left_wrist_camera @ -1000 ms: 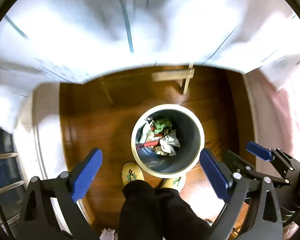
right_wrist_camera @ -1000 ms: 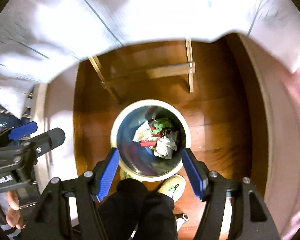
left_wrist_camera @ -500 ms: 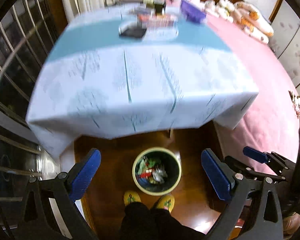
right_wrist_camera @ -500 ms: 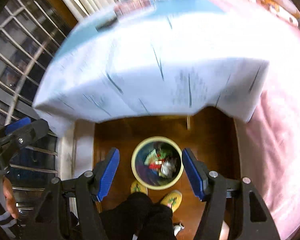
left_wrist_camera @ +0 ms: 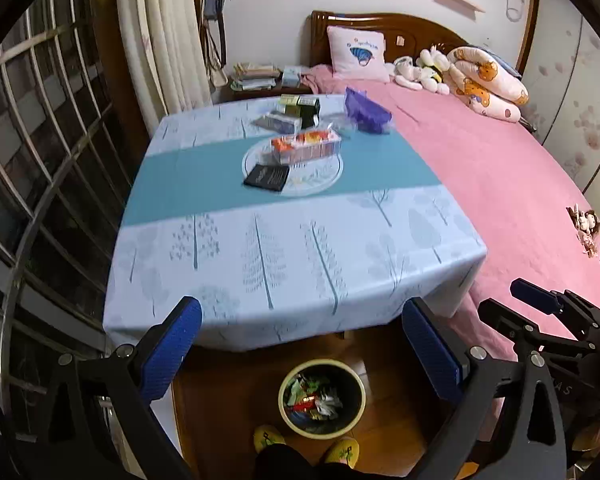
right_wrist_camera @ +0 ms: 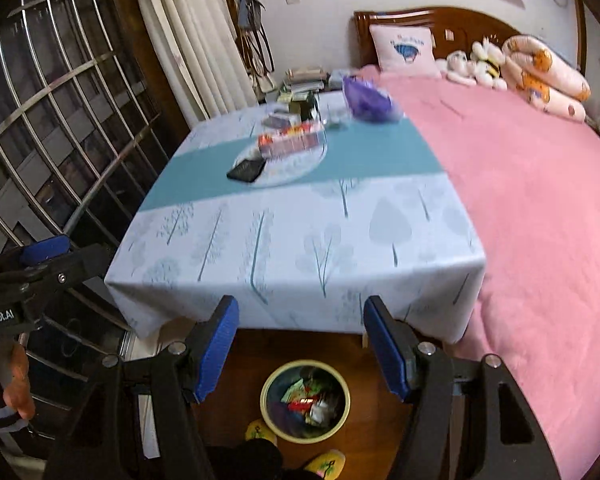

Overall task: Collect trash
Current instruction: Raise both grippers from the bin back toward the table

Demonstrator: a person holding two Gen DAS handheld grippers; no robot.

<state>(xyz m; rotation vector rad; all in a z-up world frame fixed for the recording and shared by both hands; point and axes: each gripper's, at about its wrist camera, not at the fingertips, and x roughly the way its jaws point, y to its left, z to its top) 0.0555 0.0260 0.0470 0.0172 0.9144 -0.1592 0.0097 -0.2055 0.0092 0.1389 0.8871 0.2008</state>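
A round trash bin (left_wrist_camera: 322, 398) with a cream rim stands on the wooden floor in front of the table, holding several crumpled wrappers; it also shows in the right wrist view (right_wrist_camera: 305, 402). My left gripper (left_wrist_camera: 300, 352) is open and empty, held high above the bin. My right gripper (right_wrist_camera: 302, 346) is open and empty, also above the bin. On the table (left_wrist_camera: 284, 256) a glass plate (left_wrist_camera: 312, 178) carries a black packet (left_wrist_camera: 267, 178) and an orange-and-white box (left_wrist_camera: 306, 146). A purple bag (left_wrist_camera: 367, 111) and small boxes (left_wrist_camera: 296, 114) lie at the far edge.
A pink bed (left_wrist_camera: 500, 184) with pillows and plush toys runs along the table's right side. A barred window (left_wrist_camera: 28, 168) and curtain are on the left. A nightstand with books (left_wrist_camera: 256, 76) stands behind the table. My yellow slippers (left_wrist_camera: 267, 438) are by the bin.
Both grippers tilted up and rose from looking straight down into the bin to facing the table top. Both stayed open and empty.
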